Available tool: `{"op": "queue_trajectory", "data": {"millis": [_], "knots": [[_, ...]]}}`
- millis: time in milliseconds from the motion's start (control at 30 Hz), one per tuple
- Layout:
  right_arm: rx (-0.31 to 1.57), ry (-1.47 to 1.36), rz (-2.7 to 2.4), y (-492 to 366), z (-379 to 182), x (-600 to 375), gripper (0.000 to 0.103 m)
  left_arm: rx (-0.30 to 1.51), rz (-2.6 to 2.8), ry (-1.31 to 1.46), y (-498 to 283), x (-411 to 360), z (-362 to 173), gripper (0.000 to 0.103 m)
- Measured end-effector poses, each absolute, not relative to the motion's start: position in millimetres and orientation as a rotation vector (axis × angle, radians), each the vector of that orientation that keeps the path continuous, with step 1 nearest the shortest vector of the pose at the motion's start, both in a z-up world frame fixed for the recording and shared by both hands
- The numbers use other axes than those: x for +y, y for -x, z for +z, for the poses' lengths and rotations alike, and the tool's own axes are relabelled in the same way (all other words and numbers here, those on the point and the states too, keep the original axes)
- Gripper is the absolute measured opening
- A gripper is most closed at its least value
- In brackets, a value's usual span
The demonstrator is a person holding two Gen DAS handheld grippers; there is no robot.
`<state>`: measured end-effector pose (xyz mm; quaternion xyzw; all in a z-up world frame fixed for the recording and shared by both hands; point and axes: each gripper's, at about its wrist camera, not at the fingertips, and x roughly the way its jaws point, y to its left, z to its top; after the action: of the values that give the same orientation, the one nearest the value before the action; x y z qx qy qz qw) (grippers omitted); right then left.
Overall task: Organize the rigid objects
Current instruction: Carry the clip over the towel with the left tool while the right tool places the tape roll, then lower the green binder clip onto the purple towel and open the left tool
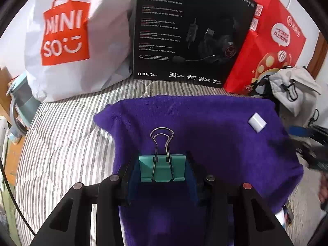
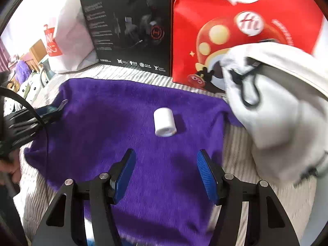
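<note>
Left gripper [image 1: 163, 169], lower centre of frame, clamps a teal binder clip [image 1: 162, 169] over the purple cloth [image 1: 215, 143], its wire handles pointing up-frame. Right gripper [image 2: 166, 172] gapes empty; the white cylinder [image 2: 165, 122] lies mid-frame ahead, long axis running up-frame.

A home bedroom: striped bedsheet [image 1: 61, 143], shopping bags [image 1: 67, 41], headset box [image 1: 190, 30], grey backpack [image 2: 283, 106].

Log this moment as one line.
left gripper: shut on teal binder clip | right gripper: open, empty | white cylinder: lying on purple cloth
</note>
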<state>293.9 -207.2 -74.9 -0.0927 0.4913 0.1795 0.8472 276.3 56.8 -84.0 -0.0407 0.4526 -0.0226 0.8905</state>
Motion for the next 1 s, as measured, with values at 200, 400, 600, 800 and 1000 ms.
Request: {"op": "queue_trajectory", "data": {"millis": [200, 400, 600, 800, 1000], "knots": [[1.021, 0.196, 0.384, -252.8, -59.9, -222.1, 0.063, 0.965, -0.024, 0.041, -299.0, 40.7, -91.7, 0.039], [1.024, 0.213, 0.390, -231.5, -56.5, -226.0, 0.063, 0.999, -0.011, 0.020, -311.5, 29.2, -100.2, 0.039], [1.034, 0.177, 0.391, -225.8, -57.6, -230.1, 0.063, 1.028, 0.016, -0.030, -315.6, 21.3, -105.4, 0.039], [1.044, 0.124, 0.382, -219.6, -57.1, -236.6, 0.063, 1.037, 0.029, -0.070, -316.0, 16.5, -104.4, 0.042], [1.050, 0.119, 0.381, -203.2, -54.9, -240.0, 0.063, 1.046, 0.067, -0.110, -314.1, 11.6, -104.8, 0.059]]}}
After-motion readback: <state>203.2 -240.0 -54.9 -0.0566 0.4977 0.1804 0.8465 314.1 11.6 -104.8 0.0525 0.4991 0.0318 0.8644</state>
